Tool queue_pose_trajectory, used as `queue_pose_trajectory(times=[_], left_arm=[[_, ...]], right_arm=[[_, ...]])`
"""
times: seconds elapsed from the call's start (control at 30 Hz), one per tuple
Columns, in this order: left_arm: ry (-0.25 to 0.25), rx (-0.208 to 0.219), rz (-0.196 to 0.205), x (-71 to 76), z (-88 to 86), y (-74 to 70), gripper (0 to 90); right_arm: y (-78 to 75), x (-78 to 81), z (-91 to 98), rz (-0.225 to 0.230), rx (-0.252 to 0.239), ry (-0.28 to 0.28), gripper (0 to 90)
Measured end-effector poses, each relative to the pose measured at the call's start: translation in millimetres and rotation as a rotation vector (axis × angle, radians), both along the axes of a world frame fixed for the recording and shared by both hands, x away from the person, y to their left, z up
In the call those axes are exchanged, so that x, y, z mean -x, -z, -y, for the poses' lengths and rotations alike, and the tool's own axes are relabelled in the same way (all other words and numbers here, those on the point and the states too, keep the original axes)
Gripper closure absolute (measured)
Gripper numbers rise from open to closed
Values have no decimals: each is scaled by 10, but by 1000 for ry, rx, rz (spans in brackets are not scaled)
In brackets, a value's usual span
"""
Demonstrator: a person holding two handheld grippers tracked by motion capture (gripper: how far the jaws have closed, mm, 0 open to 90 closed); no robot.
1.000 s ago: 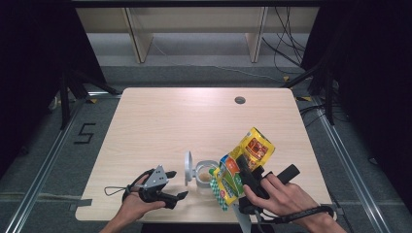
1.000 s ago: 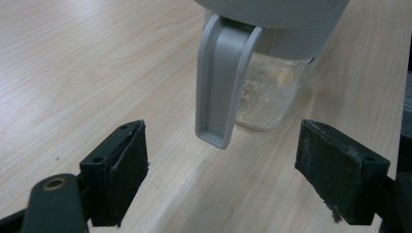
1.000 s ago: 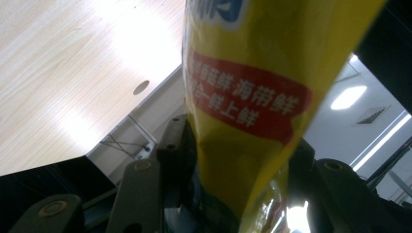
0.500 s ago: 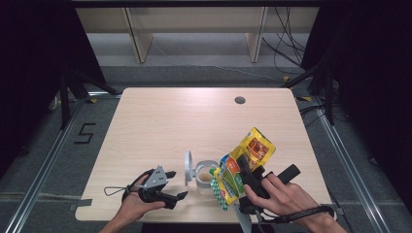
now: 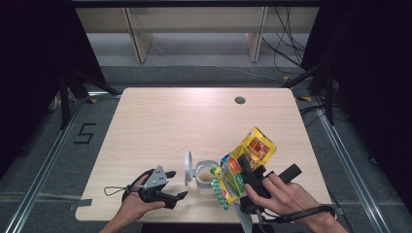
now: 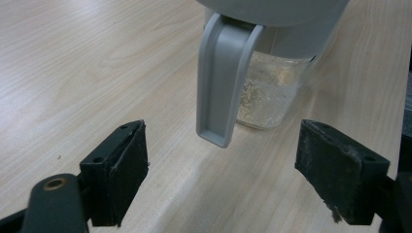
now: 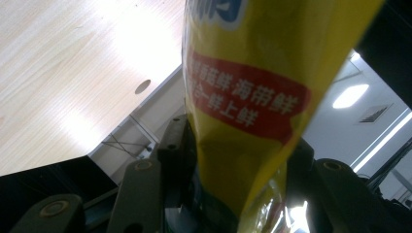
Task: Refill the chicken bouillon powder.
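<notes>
A pale wood table bore a glass jar near its front edge and had a hole farther back.

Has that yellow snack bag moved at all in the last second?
No. The snack bag sits in the same spot relative to the table's round hole, tilted over the jar.
</notes>
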State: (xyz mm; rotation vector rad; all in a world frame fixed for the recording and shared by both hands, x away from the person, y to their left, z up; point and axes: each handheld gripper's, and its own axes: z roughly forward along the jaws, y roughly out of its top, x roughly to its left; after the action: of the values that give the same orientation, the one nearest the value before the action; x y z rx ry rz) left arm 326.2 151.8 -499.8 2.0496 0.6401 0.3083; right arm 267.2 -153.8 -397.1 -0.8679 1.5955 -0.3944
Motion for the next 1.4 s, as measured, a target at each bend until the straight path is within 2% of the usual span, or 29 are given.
queue_pose_trajectory(times=[0.07,0.13,0.27,0.37,0.4,0.43,0.47,0.5,0.53,0.57,0.6,0.63,0.67,0.7,0.73,0.8,1.07,1.13,1.17,1.2,1.23,1.3,1.33,1.37,1.4], left_arm=[[-2,10,-6,-4,2,-5,186],[-1,-4,4,-3,0,-4,185],[-2,10,-6,-3,4,-4,186],[-2,16,-11,2,3,8,186],[-7,2,-2,3,-1,-2,185],[10,-3,7,-13,-9,-12,186],[-1,0,-8,-9,-6,-9,186],[-4,10,-8,-3,3,-1,186],[-6,1,0,1,1,-2,186],[7,-5,5,-5,-2,-2,186],[-7,2,-6,6,6,-2,186],[-4,5,-3,0,7,-3,186],[-1,5,-2,-3,7,-3,186],[8,-7,8,-9,2,-5,186],[4,-2,3,-5,2,-1,186],[-8,2,-5,4,5,-4,186],[11,4,3,-11,6,2,186],[6,-2,3,-4,3,-2,186],[3,-4,5,-5,4,-6,186],[2,0,7,-9,5,-5,186],[7,-11,14,-19,-2,-3,185],[10,-9,3,-15,-4,1,186],[11,-9,3,-15,-4,-1,186],[4,-3,11,-14,3,0,186],[4,2,6,-10,5,-4,186]], right_arm=[[-2,1,3,6,5,-8,571],[-12,6,-2,-6,5,2,571],[-16,10,-2,-1,5,-1,572],[-7,7,2,-4,-20,3,572],[-7,3,4,-5,-22,-3,572],[-11,6,2,-4,-18,1,572],[-11,8,2,-2,-15,1,572],[-11,9,3,-1,-14,-1,573],[-7,12,7,11,-18,-7,573],[-14,8,2,-4,-11,0,573],[-12,8,5,-4,-14,0,573],[-26,2,-6,-5,10,-17,573],[-15,5,12,4,-6,-10,573],[-20,3,11,7,3,-11,573],[-26,-2,3,9,18,-19,573],[-22,1,14,8,7,-9,573],[-16,7,15,-1,2,-7,573],[-16,-2,10,-6,13,-17,575],[-29,-9,7,2,43,-25,575],[-40,-7,1,2,51,-22,576],[-34,-4,10,1,35,-13,576],[-15,-3,24,-9,2,1,576],[-17,-4,23,-13,4,2,576],[-8,-5,30,3,-6,-6,576],[-11,-10,30,-6,1,-8,576]])
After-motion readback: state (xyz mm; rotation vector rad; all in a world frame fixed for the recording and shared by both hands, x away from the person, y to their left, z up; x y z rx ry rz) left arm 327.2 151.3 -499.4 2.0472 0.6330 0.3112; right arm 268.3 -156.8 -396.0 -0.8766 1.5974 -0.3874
